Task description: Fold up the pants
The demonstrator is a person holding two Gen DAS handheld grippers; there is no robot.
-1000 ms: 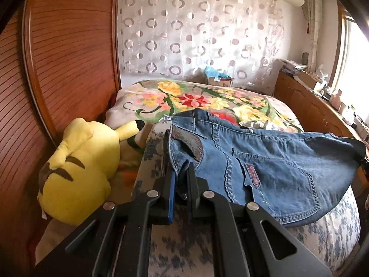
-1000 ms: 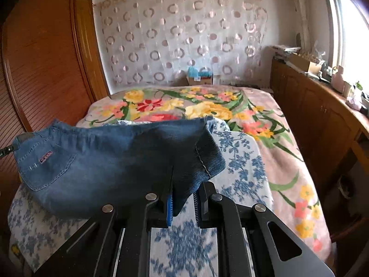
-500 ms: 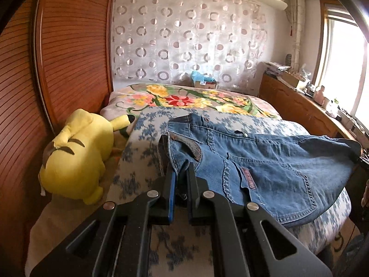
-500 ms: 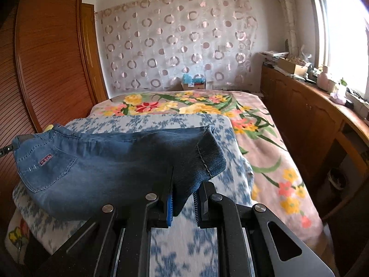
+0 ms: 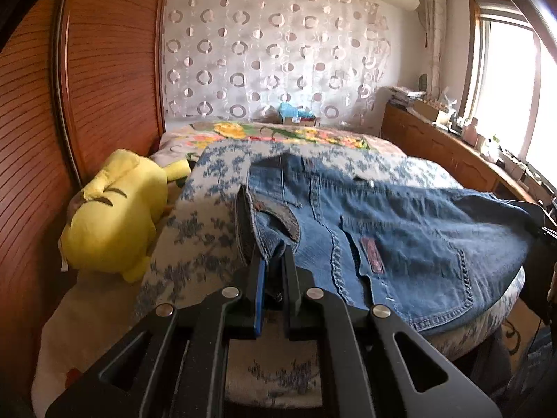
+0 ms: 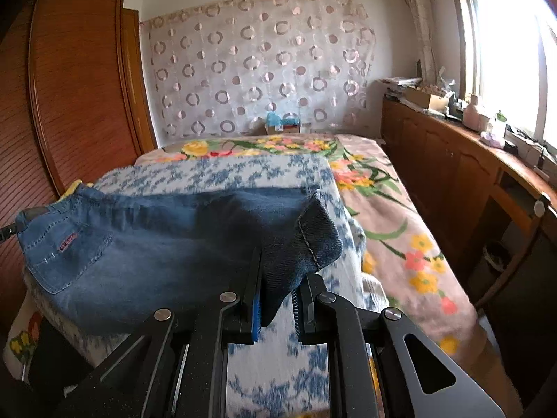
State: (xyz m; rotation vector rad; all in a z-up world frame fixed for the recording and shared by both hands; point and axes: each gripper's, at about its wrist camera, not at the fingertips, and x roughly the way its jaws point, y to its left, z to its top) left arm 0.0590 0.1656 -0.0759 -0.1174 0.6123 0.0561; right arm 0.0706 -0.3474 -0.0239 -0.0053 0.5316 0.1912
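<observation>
Blue denim pants (image 5: 400, 240) hang stretched between my two grippers above the blue-flowered quilt (image 5: 209, 209). My left gripper (image 5: 273, 261) is shut on the waistband corner, near a back pocket with a red tag. In the right wrist view the pants (image 6: 156, 254) run off to the left, and my right gripper (image 6: 278, 278) is shut on the folded leg end by its hem. The cloth sags slightly in the middle over the quilt.
A yellow plush toy (image 5: 111, 216) lies at the left against the wooden wardrobe (image 5: 104, 69). A floral blanket (image 6: 383, 209) covers the bed to the right. A wooden cabinet (image 6: 470, 174) with clutter runs under the window. A small box (image 6: 282, 123) sits at the bed's far end.
Both grippers have pulled back toward the near end of the bed, carrying the pants with them. More of the blue-flowered quilt now shows beyond the pants.
</observation>
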